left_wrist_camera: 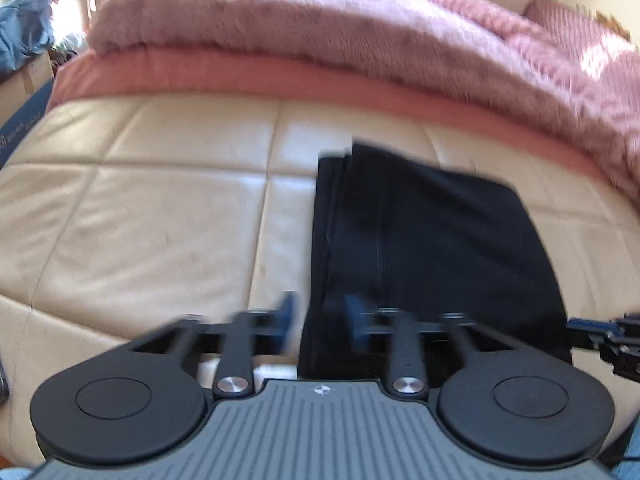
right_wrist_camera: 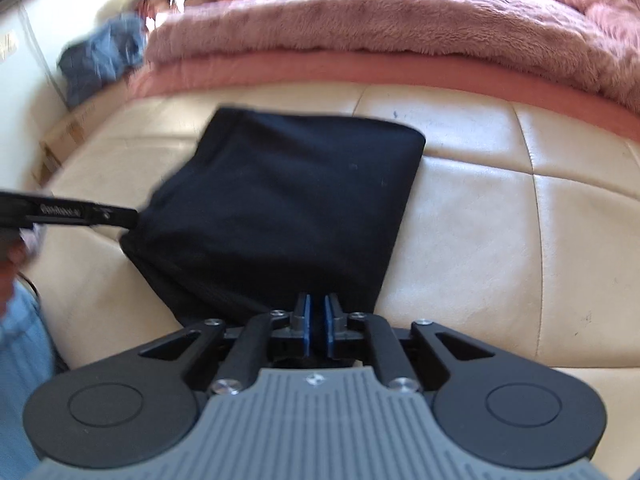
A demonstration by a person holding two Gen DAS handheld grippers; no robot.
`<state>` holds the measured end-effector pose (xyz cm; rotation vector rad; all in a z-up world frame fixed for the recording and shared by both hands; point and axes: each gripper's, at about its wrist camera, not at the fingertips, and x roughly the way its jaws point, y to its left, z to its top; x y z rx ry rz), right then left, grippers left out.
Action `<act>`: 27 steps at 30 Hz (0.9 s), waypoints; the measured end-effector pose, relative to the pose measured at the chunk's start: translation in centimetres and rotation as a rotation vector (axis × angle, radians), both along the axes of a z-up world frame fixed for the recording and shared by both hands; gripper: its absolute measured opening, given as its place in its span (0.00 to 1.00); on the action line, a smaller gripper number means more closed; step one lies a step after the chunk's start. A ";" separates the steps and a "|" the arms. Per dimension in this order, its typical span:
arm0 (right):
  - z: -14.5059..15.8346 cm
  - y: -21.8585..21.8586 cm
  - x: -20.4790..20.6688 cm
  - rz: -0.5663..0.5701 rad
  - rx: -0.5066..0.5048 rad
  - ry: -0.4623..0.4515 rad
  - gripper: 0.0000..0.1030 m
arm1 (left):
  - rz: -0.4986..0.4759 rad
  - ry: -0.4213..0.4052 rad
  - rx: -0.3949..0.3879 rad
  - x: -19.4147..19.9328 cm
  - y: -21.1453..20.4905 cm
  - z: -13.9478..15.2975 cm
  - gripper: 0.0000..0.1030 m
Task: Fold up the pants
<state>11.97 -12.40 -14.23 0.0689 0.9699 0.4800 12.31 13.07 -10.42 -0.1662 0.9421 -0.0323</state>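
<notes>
The black pants (left_wrist_camera: 424, 240) lie folded into a compact rectangle on the cream leather surface (left_wrist_camera: 160, 208). My left gripper (left_wrist_camera: 320, 320) is open, its blue pads straddling the near left edge of the pants; the view is blurred. In the right wrist view the pants (right_wrist_camera: 288, 200) lie ahead. My right gripper (right_wrist_camera: 317, 320) has its blue pads nearly together with a thin gap at the near edge of the pants; nothing shows between them. The left gripper's finger (right_wrist_camera: 100, 214) shows in the right wrist view touching the pants' left edge.
A fluffy pink blanket (left_wrist_camera: 320, 28) over a pink sheet (left_wrist_camera: 248, 76) runs along the far side. Blue clothes (right_wrist_camera: 104, 56) and cardboard boxes (left_wrist_camera: 24, 80) sit at the far left. The person's sleeve in light blue (right_wrist_camera: 20, 360) is at the left.
</notes>
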 end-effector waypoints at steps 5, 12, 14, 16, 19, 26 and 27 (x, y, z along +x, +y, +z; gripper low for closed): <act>-0.5 -1.8 3.1 -0.117 0.127 0.077 0.44 | 0.006 0.012 -0.058 2.9 0.2 -0.6 0.69; -2.3 -3.4 6.6 -0.235 0.267 0.196 0.44 | 0.009 0.050 -0.115 5.4 0.3 -2.2 0.69; -3.0 -3.6 7.3 -0.251 0.300 0.223 0.44 | 0.014 0.061 -0.137 5.9 0.6 -2.8 0.69; -3.6 -4.0 7.9 -0.269 0.332 0.251 0.45 | 0.023 0.075 -0.190 6.2 1.2 -3.4 0.69; -4.7 -4.5 8.4 -0.296 0.385 0.289 0.44 | 0.050 0.094 -0.309 6.7 2.6 -4.6 0.69; -5.8 -4.9 9.5 -0.315 0.474 0.322 0.41 | 0.052 0.070 -0.414 7.8 3.5 -5.7 0.66; -6.0 -5.0 9.6 -0.318 0.482 0.325 0.37 | 0.054 0.067 -0.421 8.0 3.5 -5.7 0.63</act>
